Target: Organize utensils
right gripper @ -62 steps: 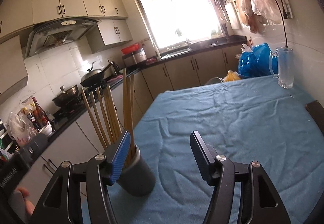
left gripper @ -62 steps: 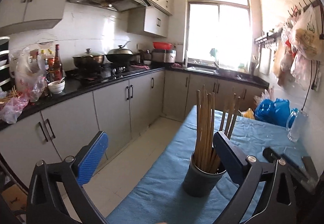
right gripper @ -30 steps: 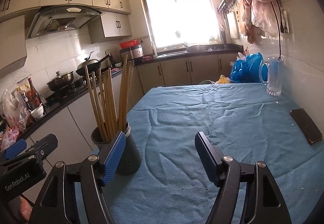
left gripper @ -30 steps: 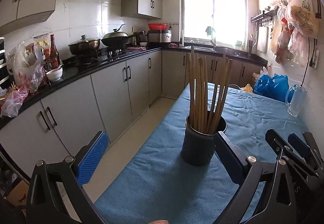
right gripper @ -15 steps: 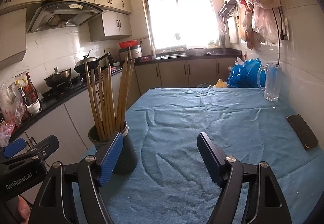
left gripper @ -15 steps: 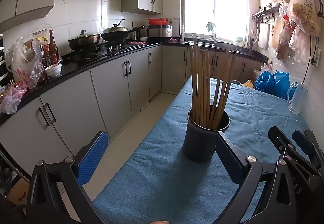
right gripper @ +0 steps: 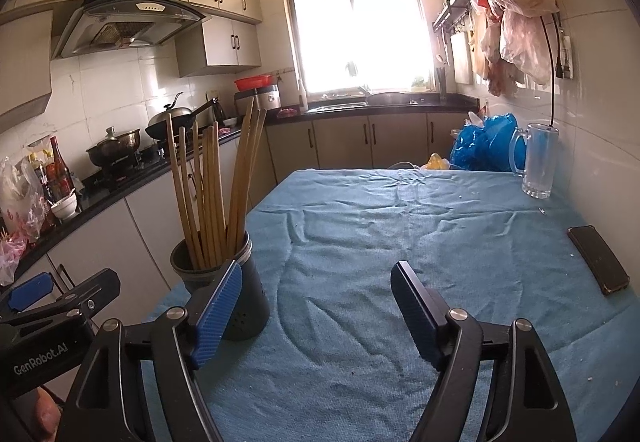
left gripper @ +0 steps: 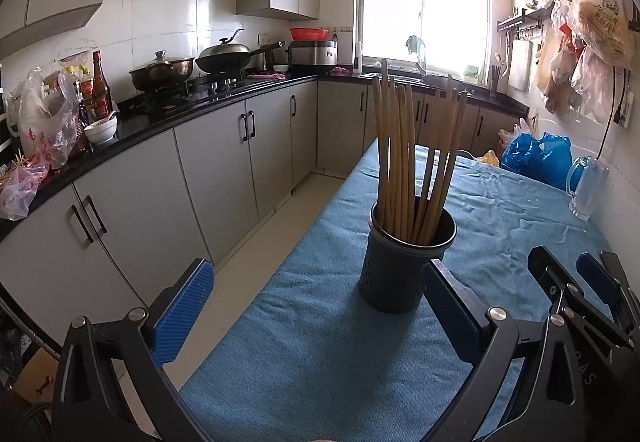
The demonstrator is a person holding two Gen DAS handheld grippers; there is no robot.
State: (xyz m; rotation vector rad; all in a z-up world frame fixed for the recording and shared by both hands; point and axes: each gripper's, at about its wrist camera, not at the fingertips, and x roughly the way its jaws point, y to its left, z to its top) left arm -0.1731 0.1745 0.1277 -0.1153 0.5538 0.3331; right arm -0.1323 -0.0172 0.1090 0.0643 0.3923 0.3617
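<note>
Sunlit window [left gripper: 424,8], grey cabinets [left gripper: 224,166], black countertop [left gripper: 168,114], white-tiled walls [left gripper: 160,14]

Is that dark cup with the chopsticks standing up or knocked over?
Upright: the holder stands on its base on the blue cloth, chopsticks pointing up.

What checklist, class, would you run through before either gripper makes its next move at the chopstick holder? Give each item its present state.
1. Left gripper jaws open, holding nothing: ok.
2. Right gripper jaws open, holding nothing: ok.
3. Holder upright on the blue cloth: ok.
4. Chopsticks all standing in the holder: ok.
5. Loose utensils left on the cloth: none visible; ok.
6. Phone and glass mug well away from the holder: ok.
</note>
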